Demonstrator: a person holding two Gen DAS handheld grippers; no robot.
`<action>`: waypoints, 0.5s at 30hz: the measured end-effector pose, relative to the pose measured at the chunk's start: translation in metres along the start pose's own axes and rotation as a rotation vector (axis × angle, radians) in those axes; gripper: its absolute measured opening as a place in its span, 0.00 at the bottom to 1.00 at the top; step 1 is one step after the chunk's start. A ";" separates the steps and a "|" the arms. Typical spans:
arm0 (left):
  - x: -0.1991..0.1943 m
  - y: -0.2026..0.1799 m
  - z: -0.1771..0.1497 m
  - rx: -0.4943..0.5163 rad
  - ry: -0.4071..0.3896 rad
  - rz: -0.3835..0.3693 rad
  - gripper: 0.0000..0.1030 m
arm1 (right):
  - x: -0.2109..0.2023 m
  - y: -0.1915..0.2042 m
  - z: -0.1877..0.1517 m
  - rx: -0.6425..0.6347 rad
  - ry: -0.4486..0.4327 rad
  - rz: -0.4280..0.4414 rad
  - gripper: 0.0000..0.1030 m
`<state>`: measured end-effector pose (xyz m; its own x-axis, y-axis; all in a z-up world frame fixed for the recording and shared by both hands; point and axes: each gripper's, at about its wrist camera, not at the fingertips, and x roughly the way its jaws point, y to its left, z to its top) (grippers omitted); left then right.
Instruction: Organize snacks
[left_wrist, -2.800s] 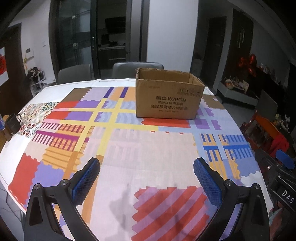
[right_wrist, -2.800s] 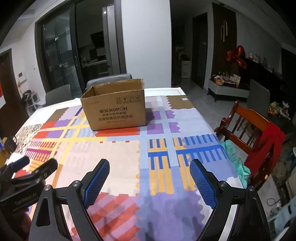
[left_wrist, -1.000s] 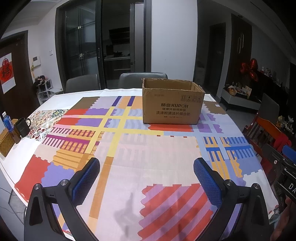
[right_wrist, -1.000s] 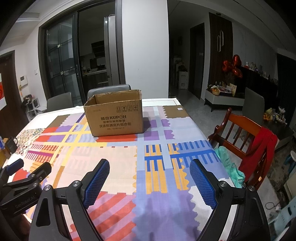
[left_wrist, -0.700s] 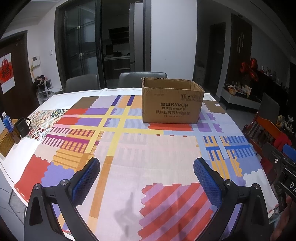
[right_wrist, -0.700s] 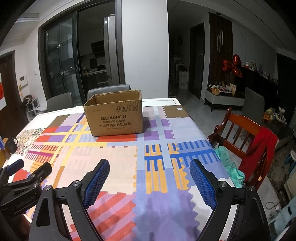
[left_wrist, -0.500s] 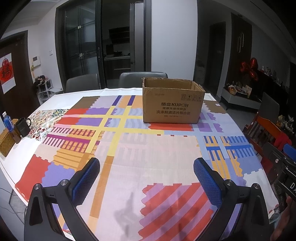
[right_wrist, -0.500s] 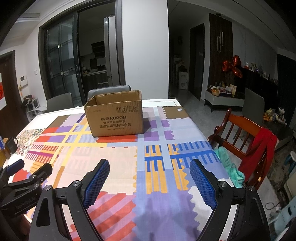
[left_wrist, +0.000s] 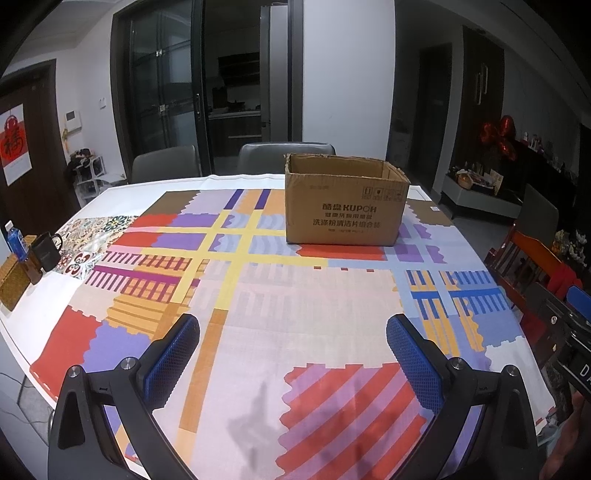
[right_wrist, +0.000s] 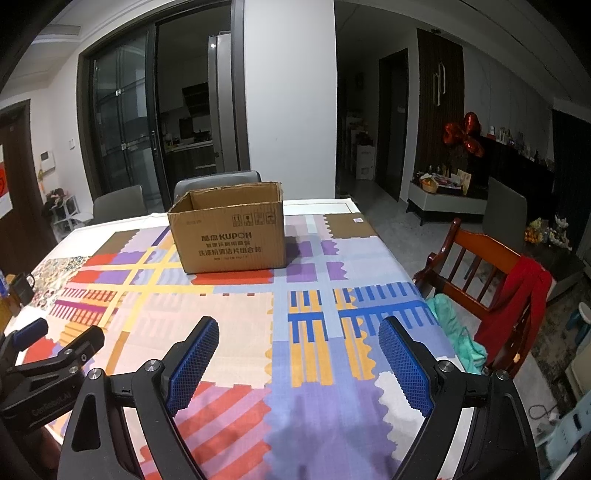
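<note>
Cardboard box (left_wrist: 346, 206) stands open-topped toward the far side of the table (left_wrist: 110, 192), on a tablecloth (left_wrist: 306, 295) patterned in red, purple, yellow and blue blocks. Its front panel carries dark print: the Latin letters "KUPOH" after two Chinese characters, with further lines of Chinese beneath and a row of small handling symbols near the upper right corner. No snacks can be seen from either view; the inside of the box is hidden by its walls.

The left gripper (left_wrist: 293, 343) hangs over the near edge of the cloth with its blue pads wide apart and nothing between them. The right gripper (right_wrist: 297, 347) is likewise spread open and empty, well short of the box.

At the left edge sit a black mug (left_wrist: 46, 251) and a blue-labelled bottle (left_wrist: 15, 240). A red garment (right_wrist: 517, 295) is draped over a wooden chair (right_wrist: 476, 266).
</note>
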<state>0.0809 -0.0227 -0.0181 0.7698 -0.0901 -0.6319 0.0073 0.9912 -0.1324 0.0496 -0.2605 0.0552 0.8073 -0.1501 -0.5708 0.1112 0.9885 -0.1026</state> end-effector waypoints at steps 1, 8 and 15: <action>0.000 0.000 0.000 0.000 0.000 0.000 1.00 | 0.000 0.000 0.000 0.000 0.000 0.000 0.87; 0.000 0.000 0.000 0.000 0.001 0.001 1.00 | 0.000 0.001 0.000 0.000 0.001 -0.001 0.87; 0.000 0.001 0.000 0.000 0.004 -0.003 1.00 | 0.000 0.000 0.000 0.001 0.001 -0.001 0.87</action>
<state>0.0809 -0.0214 -0.0185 0.7671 -0.0936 -0.6347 0.0098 0.9909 -0.1343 0.0495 -0.2603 0.0548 0.8065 -0.1509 -0.5717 0.1125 0.9884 -0.1022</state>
